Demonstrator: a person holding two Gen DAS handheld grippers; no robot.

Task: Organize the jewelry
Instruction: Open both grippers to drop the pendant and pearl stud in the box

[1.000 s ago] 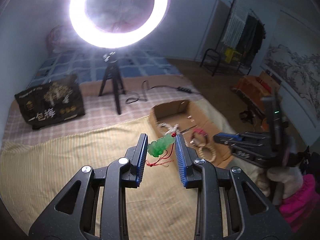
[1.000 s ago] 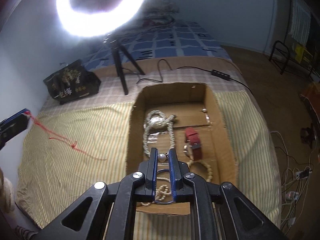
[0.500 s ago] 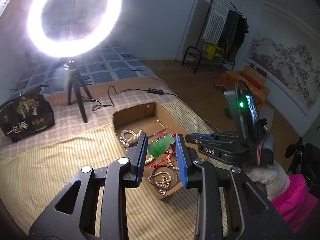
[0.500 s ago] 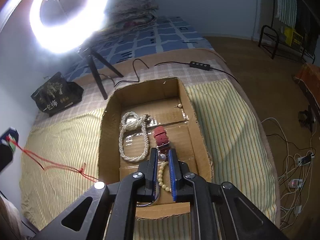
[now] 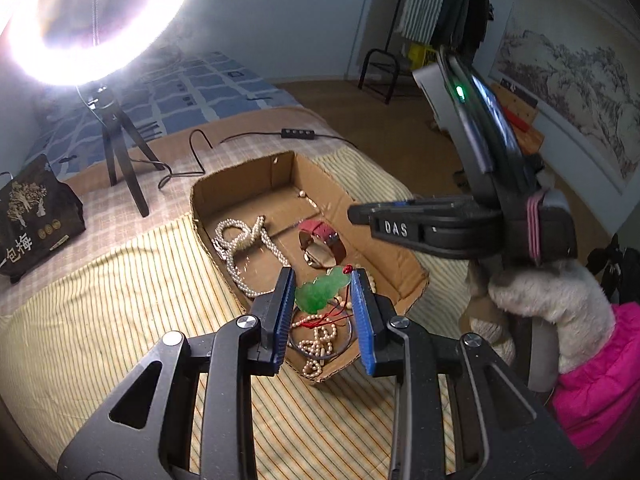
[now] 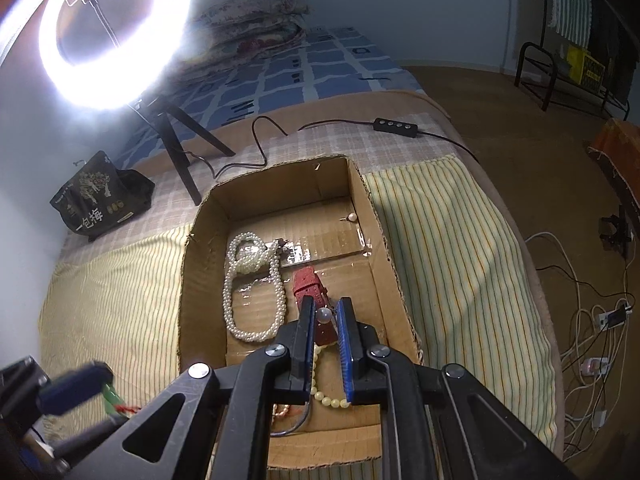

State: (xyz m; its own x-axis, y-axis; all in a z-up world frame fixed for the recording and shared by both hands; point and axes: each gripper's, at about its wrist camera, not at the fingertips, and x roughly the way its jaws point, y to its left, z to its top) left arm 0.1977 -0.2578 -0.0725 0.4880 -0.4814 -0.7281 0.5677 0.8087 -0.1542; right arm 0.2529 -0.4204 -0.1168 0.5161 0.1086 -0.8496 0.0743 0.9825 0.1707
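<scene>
Jewelry mostly lies in the cardboard box [image 6: 372, 216] already: pearl necklace [image 6: 240, 280] at nine o'clock, red strap [image 6: 310, 288] central. Left gripper [image 5: 322, 300] clasps the green jade pendant [image 5: 322, 290] above the box's near end; right gripper [image 6: 325, 320] pinches a small bead [image 6: 323, 314]. Both await placing.

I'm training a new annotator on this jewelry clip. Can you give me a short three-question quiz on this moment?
1. What does the left tool hold?
2. True or false: the pearl necklace lies outside the cardboard box.
3. The right tool grips: A) a small round bead, B) the red watch strap, C) nothing.

Key: 1. A green pendant on red cord. 2. False. 3. A.
</scene>
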